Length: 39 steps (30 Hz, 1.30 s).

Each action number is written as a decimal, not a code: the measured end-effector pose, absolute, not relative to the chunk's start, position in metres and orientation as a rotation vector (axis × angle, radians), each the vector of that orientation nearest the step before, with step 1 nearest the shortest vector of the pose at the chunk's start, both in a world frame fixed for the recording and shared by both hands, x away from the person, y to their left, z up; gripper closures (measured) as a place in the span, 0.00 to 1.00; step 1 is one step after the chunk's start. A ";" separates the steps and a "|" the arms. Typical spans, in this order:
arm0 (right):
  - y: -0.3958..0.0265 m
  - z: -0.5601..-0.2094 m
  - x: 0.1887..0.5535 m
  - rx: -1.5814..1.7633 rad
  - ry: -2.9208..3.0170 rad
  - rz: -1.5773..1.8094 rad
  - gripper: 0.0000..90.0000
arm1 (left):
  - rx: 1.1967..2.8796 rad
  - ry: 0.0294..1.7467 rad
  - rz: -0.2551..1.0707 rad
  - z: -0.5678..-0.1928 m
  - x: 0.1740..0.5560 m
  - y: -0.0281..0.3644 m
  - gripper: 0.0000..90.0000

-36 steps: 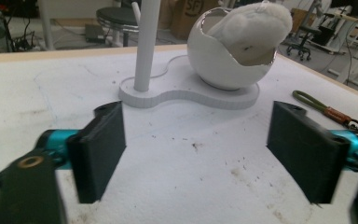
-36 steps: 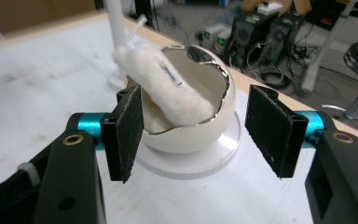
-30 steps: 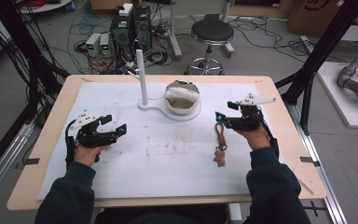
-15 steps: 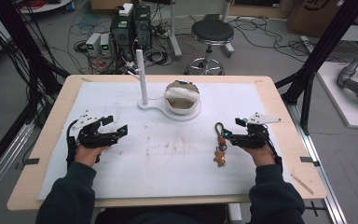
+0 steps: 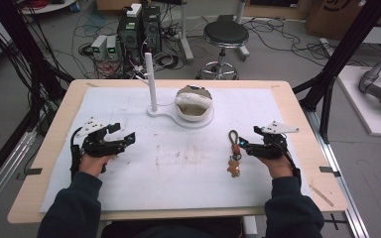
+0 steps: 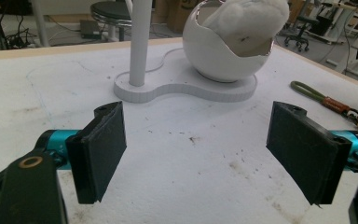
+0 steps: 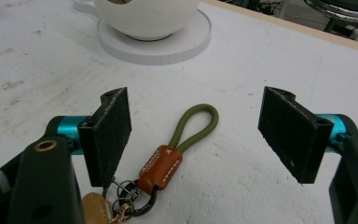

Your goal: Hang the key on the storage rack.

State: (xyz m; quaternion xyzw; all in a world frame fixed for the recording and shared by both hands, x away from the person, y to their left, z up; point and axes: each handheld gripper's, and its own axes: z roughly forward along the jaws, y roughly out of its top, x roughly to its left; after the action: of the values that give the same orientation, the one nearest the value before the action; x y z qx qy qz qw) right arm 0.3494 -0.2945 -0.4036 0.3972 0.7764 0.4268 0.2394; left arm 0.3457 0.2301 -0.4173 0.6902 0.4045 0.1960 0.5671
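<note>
Jaws of your right gripper (image 7: 196, 135) now gape wide, having drawn back toward you; olive-cord keychain with brown leather tab (image 7: 177, 149) lies between them, unheld, its stamped lettering unreadable. Left gripper (image 6: 200, 149) gapes empty.

A white stand (image 5: 178, 115) with an upright post (image 5: 151, 82) and a cracked-egg bowl (image 5: 194, 103) sits beyond the fingertips, well apart.
</note>
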 end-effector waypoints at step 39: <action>-0.259 -0.441 0.363 1.249 2.374 0.863 0.82 | 1.677 0.956 0.457 -0.422 0.348 0.223 0.24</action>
State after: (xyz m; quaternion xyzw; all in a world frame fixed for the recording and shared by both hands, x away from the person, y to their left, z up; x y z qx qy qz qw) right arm 0.3626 -0.2589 -0.4407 0.4373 0.8315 0.3023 0.1611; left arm 0.3484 0.2235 -0.4218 0.7075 0.4034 0.1928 0.5473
